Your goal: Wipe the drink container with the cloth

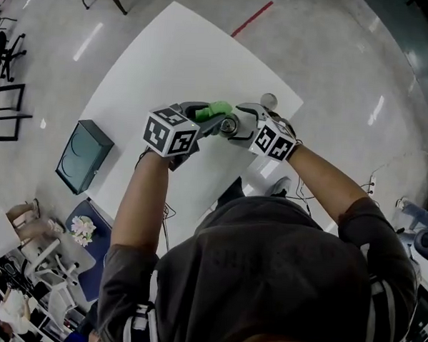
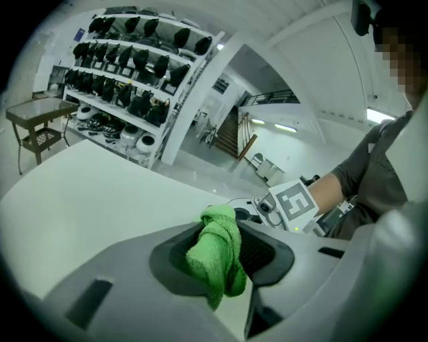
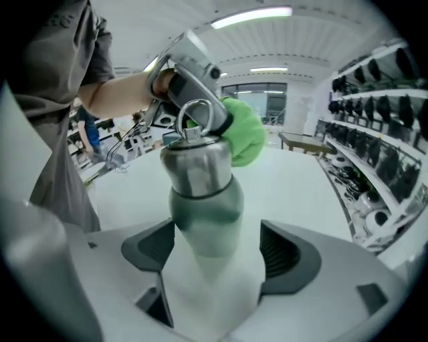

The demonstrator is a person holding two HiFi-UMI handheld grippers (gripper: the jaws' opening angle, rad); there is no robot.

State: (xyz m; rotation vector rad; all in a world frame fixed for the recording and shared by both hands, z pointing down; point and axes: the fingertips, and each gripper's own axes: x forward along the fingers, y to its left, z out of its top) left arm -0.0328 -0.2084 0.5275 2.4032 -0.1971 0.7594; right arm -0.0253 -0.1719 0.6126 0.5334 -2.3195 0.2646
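Left claw (image 2: 223, 266) clenches green cloth (image 2: 215, 239); right claw (image 3: 210, 250) stands released around bottle (image 3: 199, 190), its base blurred.

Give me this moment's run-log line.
left tool: shut on green cloth | right tool: open, bottle between jaws | cloth beside steel cap

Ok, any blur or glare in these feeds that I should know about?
Right gripper view: the bottle smears into blur low down, its top sharper. Left gripper view: cloth crisp, shelves bent by fisheye. Head view: lamp glare streaks the floor.
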